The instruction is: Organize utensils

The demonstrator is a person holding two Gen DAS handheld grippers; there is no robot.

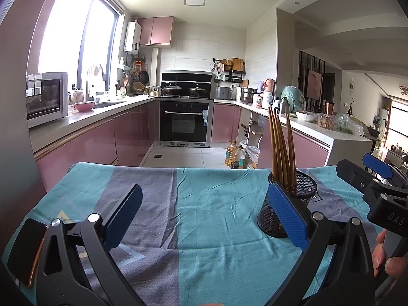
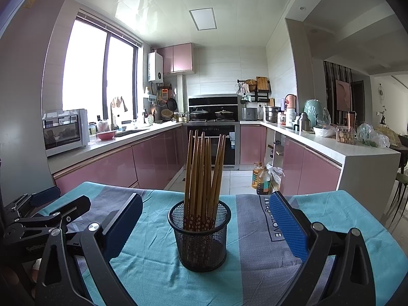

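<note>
A black mesh cup stands upright on the teal and grey cloth, with several brown chopsticks standing in it. My right gripper is open, its blue pads either side of the cup without touching it. In the left wrist view the same mesh cup and chopsticks sit at the right, partly behind my right pad. My left gripper is open with nothing between its fingers. The right gripper shows at the far right edge there, with a person's fingers below it.
The cloth-covered table ends at a far edge, beyond which lie a tiled floor and pink kitchen cabinets. Oil bottles stand on the floor past the edge. A white counter runs along the right.
</note>
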